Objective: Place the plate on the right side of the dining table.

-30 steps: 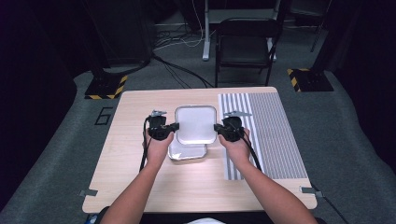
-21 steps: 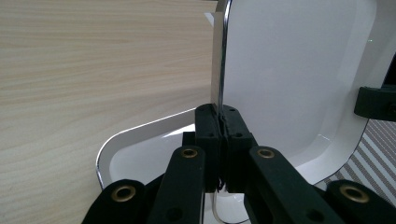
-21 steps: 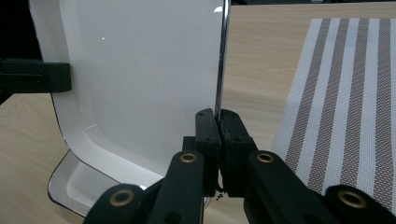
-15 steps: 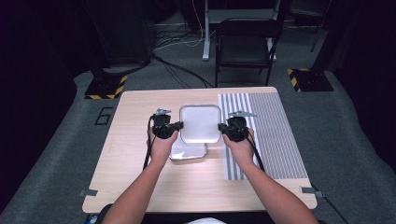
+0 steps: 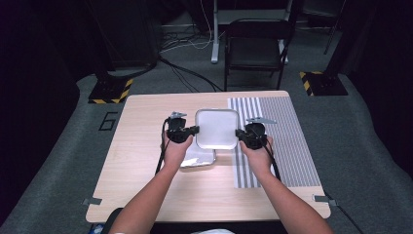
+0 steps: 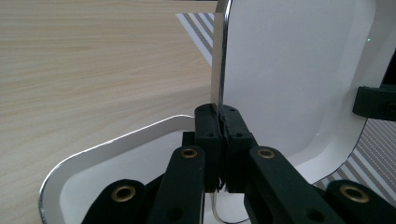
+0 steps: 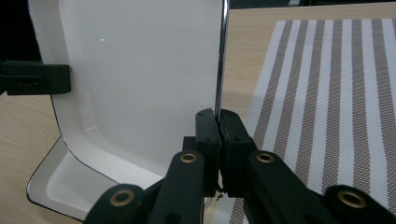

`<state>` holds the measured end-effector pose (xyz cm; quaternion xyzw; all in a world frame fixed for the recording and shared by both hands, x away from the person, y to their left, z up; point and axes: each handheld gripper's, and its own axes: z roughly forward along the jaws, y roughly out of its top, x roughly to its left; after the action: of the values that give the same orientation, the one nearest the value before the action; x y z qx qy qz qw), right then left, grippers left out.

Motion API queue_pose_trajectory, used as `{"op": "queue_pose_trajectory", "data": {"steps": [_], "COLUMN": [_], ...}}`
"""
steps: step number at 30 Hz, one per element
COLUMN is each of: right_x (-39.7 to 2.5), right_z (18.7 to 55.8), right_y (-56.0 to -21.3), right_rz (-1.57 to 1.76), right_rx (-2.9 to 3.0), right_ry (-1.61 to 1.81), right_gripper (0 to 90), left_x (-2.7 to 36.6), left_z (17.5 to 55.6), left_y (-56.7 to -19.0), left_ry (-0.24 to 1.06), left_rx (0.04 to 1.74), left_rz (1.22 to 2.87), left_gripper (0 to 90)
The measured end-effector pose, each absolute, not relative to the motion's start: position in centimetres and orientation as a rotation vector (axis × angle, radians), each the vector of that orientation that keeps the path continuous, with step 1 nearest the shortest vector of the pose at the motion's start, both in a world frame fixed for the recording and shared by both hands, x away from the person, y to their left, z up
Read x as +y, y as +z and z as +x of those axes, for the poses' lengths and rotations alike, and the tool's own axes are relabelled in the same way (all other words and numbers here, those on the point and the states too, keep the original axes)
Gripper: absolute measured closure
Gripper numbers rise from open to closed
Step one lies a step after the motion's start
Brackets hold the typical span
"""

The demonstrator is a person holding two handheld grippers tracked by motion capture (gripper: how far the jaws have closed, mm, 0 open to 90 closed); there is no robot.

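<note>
A white tray (image 5: pixel 217 127) hangs level above the desk (image 5: pixel 141 122), long axis from 12 to 6 o'clock. The left gripper (image 5: pixel 191 130) pinches its 9 o'clock rim, the right gripper (image 5: pixel 242 133) its 3 o'clock rim, jaws shut tight. A second tray (image 5: pixel 198 158) lies beneath, toward 7 o'clock; a striped mat (image 5: pixel 287 131) waits at 3 o'clock.

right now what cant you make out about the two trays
- Lower tray: its far part is hidden under the lifted tray in the high view.
- Lifted tray's top edge: cut off by the frame in both gripper views.
- Left gripper and right gripper: the pads' contact faces are hidden by the clamped rim.
</note>
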<state>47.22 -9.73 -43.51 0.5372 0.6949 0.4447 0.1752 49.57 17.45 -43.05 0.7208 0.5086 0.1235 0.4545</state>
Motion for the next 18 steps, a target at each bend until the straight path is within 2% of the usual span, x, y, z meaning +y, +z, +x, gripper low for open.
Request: {"op": "queue_pose_trajectory", "data": {"steps": [18], "right_x": [-12.2], "right_z": [46.5], "right_y": [-43.1], "right_rz": [1.566], "right_rx": [1.900], "right_ry": [1.240], "right_gripper": [87.6], "left_x": [14.6], "left_z": [50.5], "left_y": [-42.7], "left_ry": [0.270], "left_rx": [1.193], "left_rz": [1.807], "left_gripper": [87.3]}}
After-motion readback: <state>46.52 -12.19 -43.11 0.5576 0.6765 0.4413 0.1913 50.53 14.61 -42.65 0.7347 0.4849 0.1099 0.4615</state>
